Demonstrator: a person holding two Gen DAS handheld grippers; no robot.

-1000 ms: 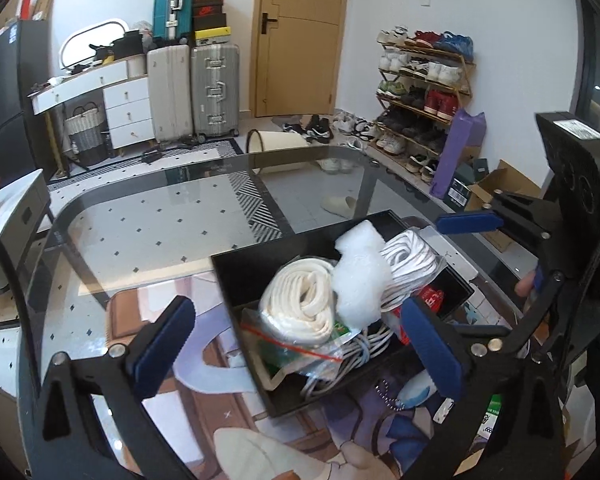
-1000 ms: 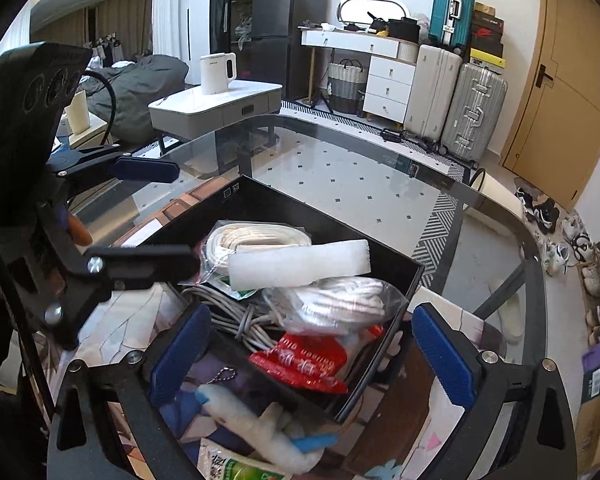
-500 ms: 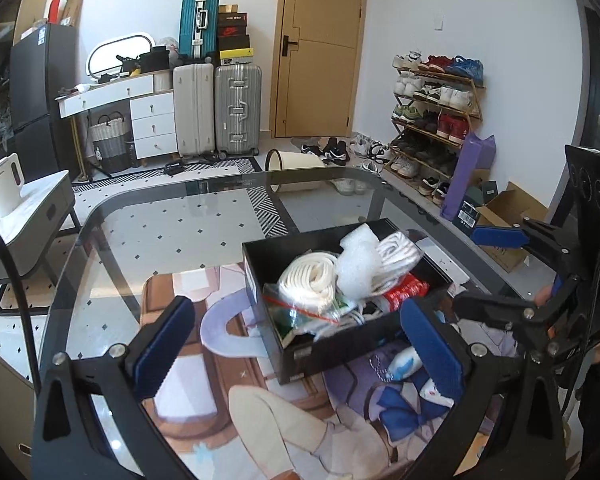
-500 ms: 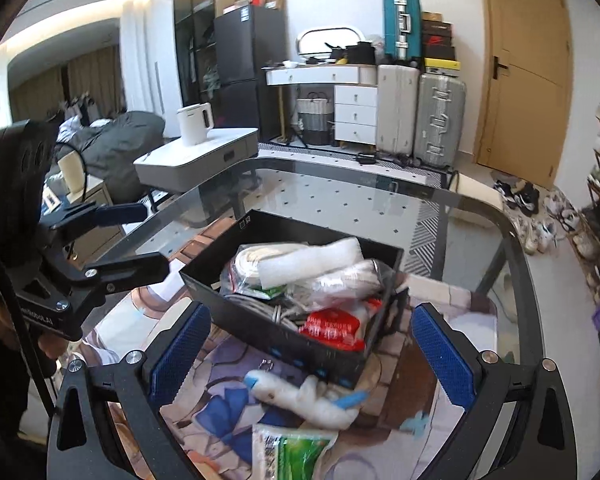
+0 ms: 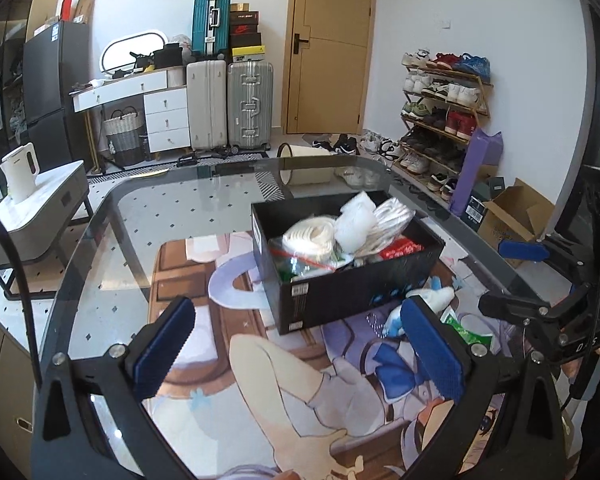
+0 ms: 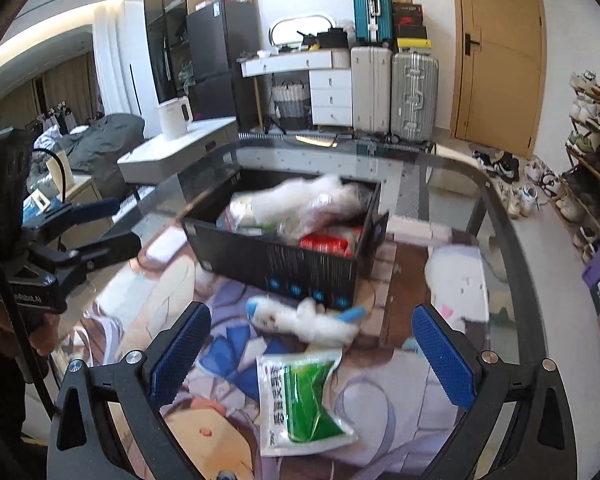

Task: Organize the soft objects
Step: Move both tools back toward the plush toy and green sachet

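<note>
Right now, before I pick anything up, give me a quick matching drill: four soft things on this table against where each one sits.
Things:
1. white rope coil
2. red packet
3. white-and-blue plush toy
4. green-and-white pouch

Places:
A. on the mat, nearest the right hand-held gripper
B. on the mat, against the black box
C. in the box, left side
D. in the box, right side

Pairs: 1-C, 2-D, 3-B, 4-A

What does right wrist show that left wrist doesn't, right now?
Right wrist only: the green-and-white packet whole on the mat, and the dark bedding. Left wrist only: the white rope coil sharp inside the box, and the cardboard carton on the floor. Both: the black box, the white-and-blue plush toy in front of it, the white kettle, the suitcases, and both grippers open and empty.
</note>
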